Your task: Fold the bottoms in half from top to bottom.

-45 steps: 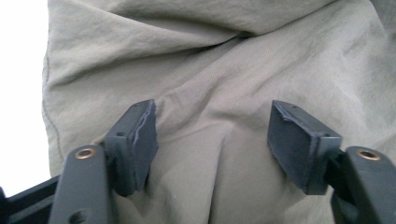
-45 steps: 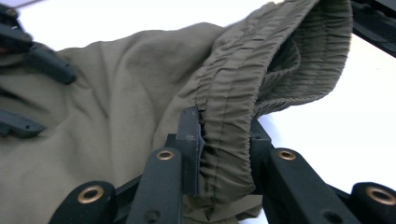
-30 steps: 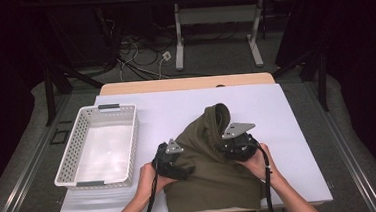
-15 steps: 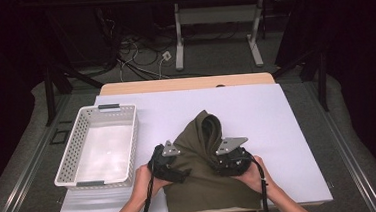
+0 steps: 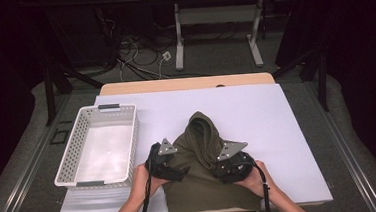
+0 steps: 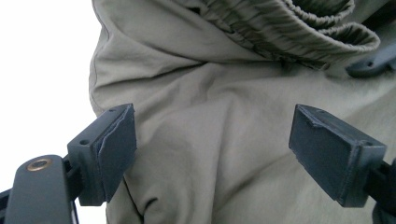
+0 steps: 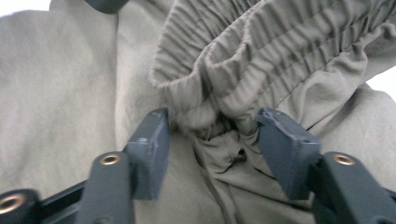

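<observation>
While both grippers hover over it, the olive-green garment [image 5: 206,180] lies near the front edge of the white table [image 5: 277,115], its long axis running front to back, gathered elastic waistband end pointing away from the person. The left gripper [image 6: 212,149] gapes wide over flat cloth; the right gripper [image 7: 212,149], jaws just opening, straddles the bunched waistband. A white basket [image 5: 69,159] sits left; cables cross the dark floor beyond.

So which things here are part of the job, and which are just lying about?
In the job:
garment
left tool, jaws open over the cloth
right tool, jaws just opening, gathered waistband between them

Lying about:
basket
floor cables
</observation>
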The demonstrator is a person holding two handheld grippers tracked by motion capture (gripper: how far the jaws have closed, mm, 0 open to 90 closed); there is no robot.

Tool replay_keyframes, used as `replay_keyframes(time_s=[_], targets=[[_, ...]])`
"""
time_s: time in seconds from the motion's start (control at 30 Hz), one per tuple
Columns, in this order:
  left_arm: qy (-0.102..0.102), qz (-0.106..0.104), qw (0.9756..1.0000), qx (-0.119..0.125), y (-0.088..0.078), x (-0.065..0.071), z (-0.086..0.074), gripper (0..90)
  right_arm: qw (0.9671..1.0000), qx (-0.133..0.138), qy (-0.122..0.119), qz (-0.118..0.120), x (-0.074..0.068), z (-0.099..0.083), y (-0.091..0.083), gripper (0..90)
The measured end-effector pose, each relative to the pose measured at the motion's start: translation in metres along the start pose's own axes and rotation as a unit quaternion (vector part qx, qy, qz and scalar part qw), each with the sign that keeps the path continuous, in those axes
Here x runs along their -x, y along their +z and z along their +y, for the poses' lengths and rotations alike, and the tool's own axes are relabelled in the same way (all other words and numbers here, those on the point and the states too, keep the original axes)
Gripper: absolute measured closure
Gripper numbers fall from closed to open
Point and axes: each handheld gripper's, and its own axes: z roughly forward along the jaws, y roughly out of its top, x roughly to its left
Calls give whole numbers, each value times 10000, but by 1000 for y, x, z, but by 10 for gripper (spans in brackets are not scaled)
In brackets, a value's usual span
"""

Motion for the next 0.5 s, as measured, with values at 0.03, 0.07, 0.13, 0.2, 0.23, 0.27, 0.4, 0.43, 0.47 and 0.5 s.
replay_keyframes(time_s=[0.03, 0.07, 0.13, 0.2, 0.23, 0.27, 0.4, 0.43, 0.47, 0.5], targets=[[-27, -17, 10000, 13, 0, 0, 1, 145, 10000, 9, 16, -25, 1, 0, -1, 380], [-20, -14, 10000, 43, -1, 0, 3, 145, 10000, 17, 45, -40, 2, 0, -4, 356], [-22, 11, 10000, 50, -1, 0, 6, 146, 9999, 66, 116, -39, 5, -1, -6, 347], [-37, -1, 10000, 74, 0, -1, 8, 147, 9999, 48, 129, -98, 7, -2, -7, 348], [-34, -8, 10000, 60, -1, -1, 9, 147, 9997, 41, 189, -130, 8, -3, -6, 354], [-41, -3, 9999, 91, 0, -1, 10, 148, 9997, 57, 207, -145, 8, -4, -6, 355], [-72, -11, 10000, 57, 2, -2, 11, 149, 9982, 195, 272, -499, 6, 0, 0, 392], [-73, -26, 10000, 17, 3, -2, 11, 150, 9977, 190, 256, -596, 5, 1, 1, 418], [-69, -27, 10000, 24, 4, -1, 10, 150, 9972, 246, 272, -658, 5, 1, 2, 465], [-58, -11, 10000, 3, 4, -1, 9, 150, 9966, 271, 259, -740, 4, 2, 3, 507]])
